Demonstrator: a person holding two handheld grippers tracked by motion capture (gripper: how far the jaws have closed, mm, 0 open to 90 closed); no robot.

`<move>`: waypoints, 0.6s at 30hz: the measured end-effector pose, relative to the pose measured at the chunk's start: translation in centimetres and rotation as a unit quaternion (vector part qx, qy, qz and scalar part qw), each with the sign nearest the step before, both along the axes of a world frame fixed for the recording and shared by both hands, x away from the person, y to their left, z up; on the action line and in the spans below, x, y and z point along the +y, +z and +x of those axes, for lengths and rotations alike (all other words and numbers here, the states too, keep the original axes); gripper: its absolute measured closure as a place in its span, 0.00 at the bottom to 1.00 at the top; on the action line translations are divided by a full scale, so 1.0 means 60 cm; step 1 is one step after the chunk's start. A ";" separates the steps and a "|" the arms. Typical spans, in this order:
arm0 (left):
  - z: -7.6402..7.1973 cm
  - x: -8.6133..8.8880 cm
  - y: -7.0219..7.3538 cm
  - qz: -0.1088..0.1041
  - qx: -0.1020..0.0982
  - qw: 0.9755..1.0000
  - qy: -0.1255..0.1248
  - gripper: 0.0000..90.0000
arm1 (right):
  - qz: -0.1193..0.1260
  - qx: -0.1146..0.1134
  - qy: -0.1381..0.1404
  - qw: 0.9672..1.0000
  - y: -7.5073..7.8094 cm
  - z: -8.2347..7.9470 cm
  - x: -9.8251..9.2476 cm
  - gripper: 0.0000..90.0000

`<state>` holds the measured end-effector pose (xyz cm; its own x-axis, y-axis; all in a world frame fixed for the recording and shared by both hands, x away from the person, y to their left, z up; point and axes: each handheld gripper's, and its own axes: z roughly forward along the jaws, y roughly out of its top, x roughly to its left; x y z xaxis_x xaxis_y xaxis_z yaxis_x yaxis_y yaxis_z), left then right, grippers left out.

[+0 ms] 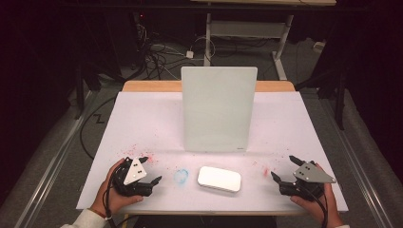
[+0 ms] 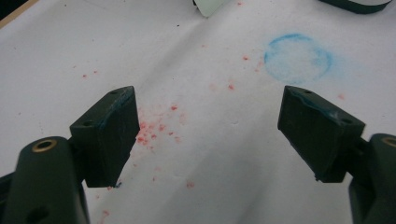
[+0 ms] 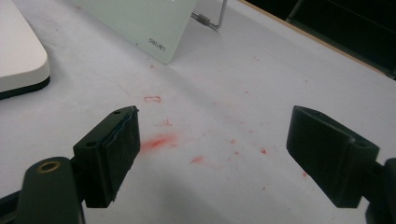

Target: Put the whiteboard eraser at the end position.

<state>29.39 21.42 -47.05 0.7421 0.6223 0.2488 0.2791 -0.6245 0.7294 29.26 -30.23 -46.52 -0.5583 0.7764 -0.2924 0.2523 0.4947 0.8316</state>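
The table [image 1: 142,118] is covered by a smooth white sheet, faintly creased, with a bare wooden edge showing along the far side. A flat, rectangular whiteboard [image 1: 217,109] with a glossy pale face and rounded corners stands near upright at the middle of the table, propped from behind on a thin bent metal wire stand [image 3: 215,18]. In front of it, near the person's edge and between the 2 grippers, lies a white eraser [image 1: 219,178]: a low, rounded-rectangle block with a smooth matt top and a dark underside band. Just left of the eraser a blue ring [image 1: 181,176] of chalky, smeared pigment marks the sheet. Red specks [image 2: 149,130] and smudges are scattered on both the left and right parts of the sheet. The left gripper [image 1: 153,182], held in the person's left hand [image 1: 110,194], sits low over the table at the near left corner; its 2 blocky black jaws stand wide apart with only the stained sheet between them, and the pads show blue residue. The right gripper [image 1: 283,168], held at the near right corner, also has its jaws spread well apart, with nothing between them. Both grippers are apart from the eraser and the board.
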 end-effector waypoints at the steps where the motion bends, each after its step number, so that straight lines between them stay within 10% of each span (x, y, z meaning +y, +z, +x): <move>1: -0.001 0.000 0.000 0.001 -0.001 1.000 -0.001 0.22 | -0.002 0.000 0.000 1.000 0.000 0.000 0.001 0.20; 18: 0.005 -0.007 -0.002 -0.002 0.001 1.000 0.011 0.22 | -0.007 -0.015 -0.002 1.000 0.009 -0.006 0.000 0.21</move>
<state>29.71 21.02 -47.18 0.7294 0.6390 0.2444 0.2942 -0.6155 0.7311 28.88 -30.24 -45.96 -0.5455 0.7746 -0.3199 0.2292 0.5051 0.8321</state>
